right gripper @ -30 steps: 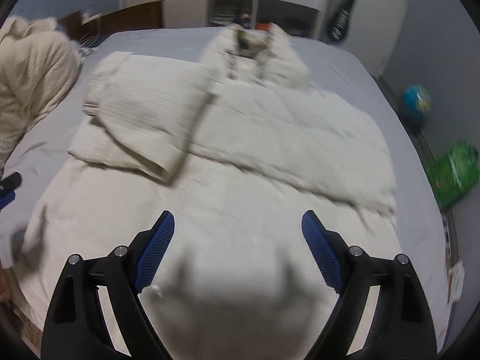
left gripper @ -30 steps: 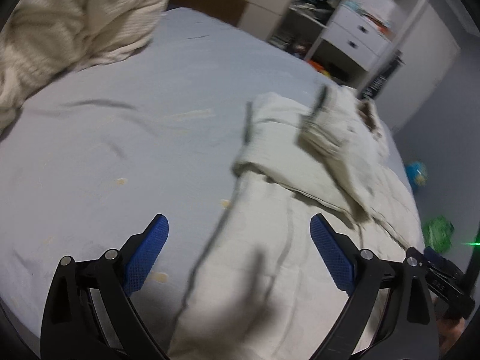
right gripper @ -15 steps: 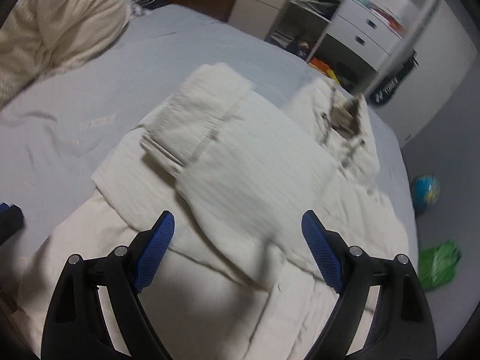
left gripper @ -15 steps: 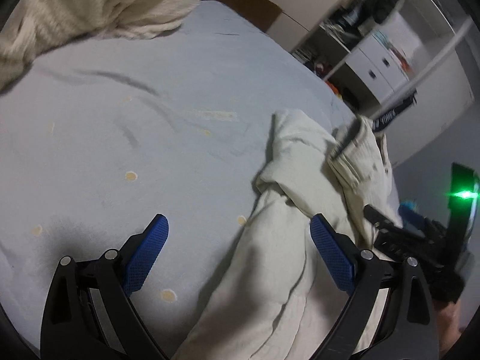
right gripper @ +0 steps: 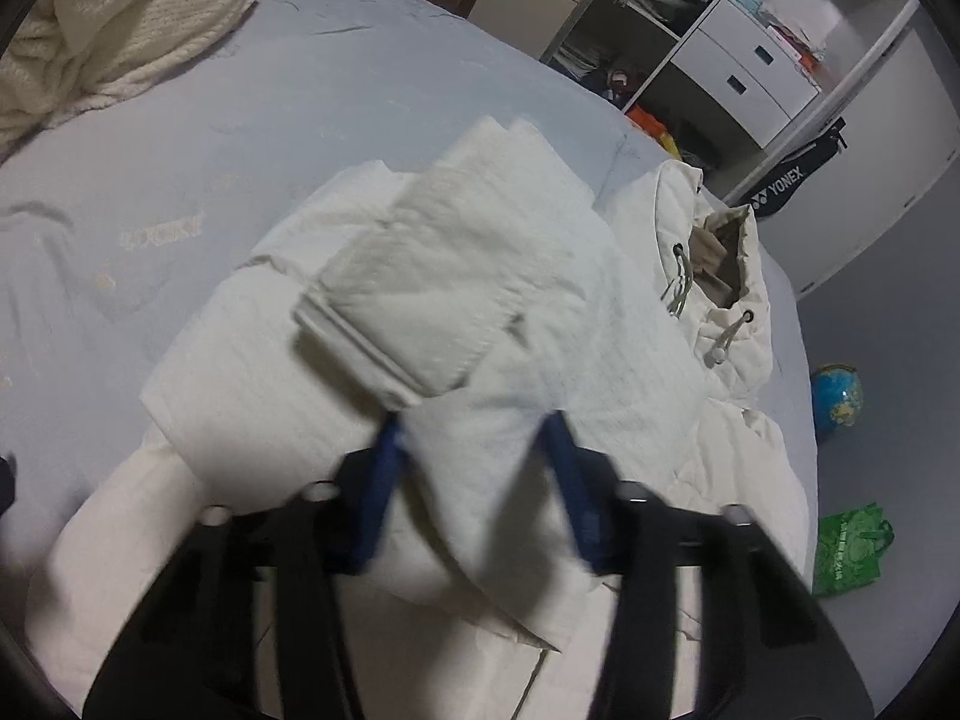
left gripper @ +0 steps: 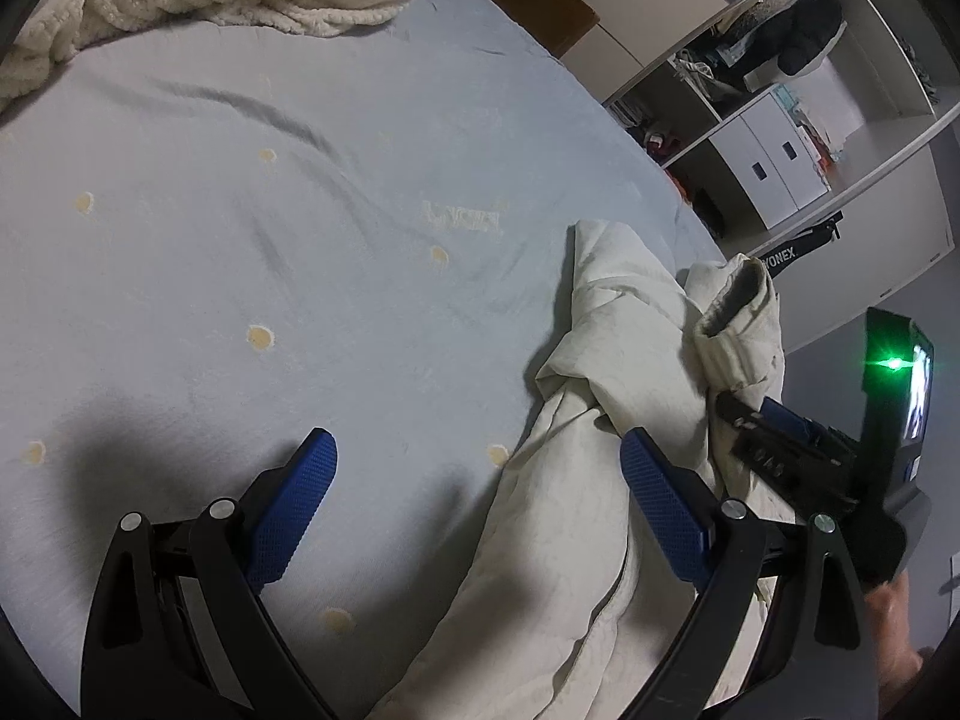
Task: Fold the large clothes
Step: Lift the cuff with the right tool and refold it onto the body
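Observation:
A large cream hooded jacket point(right gripper: 630, 360) lies on the light blue bed point(right gripper: 300, 90), one sleeve point(right gripper: 438, 288) folded across its body. My right gripper point(right gripper: 474, 426) is over the sleeve cuff, its jaws narrower than before and blurred; nothing sits clearly between them. It also shows in the left wrist view point(left gripper: 774, 438) against the jacket. My left gripper point(left gripper: 474, 450) is open and empty, low over the jacket's left edge point(left gripper: 576, 480) and the bed sheet point(left gripper: 240, 210).
A cream knitted blanket point(right gripper: 108, 30) is heaped at the bed's far left. White shelves and drawers point(right gripper: 750, 60) stand behind the bed. A blue globe point(right gripper: 837, 399) and a green bag point(right gripper: 852, 546) lie on the floor to the right.
My right gripper moved forward and down onto the folded sleeve and its jaws have narrowed. My left gripper moved lower and left along the jacket's edge, staying open.

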{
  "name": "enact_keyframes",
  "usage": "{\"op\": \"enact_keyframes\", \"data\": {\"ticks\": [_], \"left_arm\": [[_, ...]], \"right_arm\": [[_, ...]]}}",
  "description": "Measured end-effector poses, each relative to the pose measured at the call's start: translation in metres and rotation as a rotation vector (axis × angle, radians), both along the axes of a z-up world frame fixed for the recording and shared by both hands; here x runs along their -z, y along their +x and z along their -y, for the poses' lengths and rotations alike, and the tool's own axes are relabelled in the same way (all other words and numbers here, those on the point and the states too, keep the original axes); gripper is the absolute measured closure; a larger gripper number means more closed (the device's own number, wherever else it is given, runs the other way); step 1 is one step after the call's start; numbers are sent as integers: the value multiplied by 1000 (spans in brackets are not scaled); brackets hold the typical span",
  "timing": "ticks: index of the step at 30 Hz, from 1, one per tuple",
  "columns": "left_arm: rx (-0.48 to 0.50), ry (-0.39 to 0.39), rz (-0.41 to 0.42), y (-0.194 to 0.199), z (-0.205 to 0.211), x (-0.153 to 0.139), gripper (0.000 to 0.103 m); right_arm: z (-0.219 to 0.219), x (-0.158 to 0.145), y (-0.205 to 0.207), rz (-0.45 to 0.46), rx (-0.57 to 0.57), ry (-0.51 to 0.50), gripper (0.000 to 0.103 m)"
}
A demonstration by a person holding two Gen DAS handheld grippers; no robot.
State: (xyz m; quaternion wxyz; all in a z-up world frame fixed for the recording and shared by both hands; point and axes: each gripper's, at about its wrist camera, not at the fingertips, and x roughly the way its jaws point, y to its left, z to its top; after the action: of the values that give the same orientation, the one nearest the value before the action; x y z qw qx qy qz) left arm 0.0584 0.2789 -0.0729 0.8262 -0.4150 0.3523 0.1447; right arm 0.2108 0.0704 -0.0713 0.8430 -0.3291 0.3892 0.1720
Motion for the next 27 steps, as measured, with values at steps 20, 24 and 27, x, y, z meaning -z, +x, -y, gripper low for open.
{"op": "enact_keyframes", "data": {"ticks": [20,24,27], "left_arm": [[43,46,-8,2,10,-5,11],[57,62,-12,3,13,-7,11],[61,68,-12,4,16,-9,11]], "right_arm": [[236,-41,36,-152,537,639,80],[275,-11,36,-257,609,723,78],[300,9,34,-314,668,781,78]]}}
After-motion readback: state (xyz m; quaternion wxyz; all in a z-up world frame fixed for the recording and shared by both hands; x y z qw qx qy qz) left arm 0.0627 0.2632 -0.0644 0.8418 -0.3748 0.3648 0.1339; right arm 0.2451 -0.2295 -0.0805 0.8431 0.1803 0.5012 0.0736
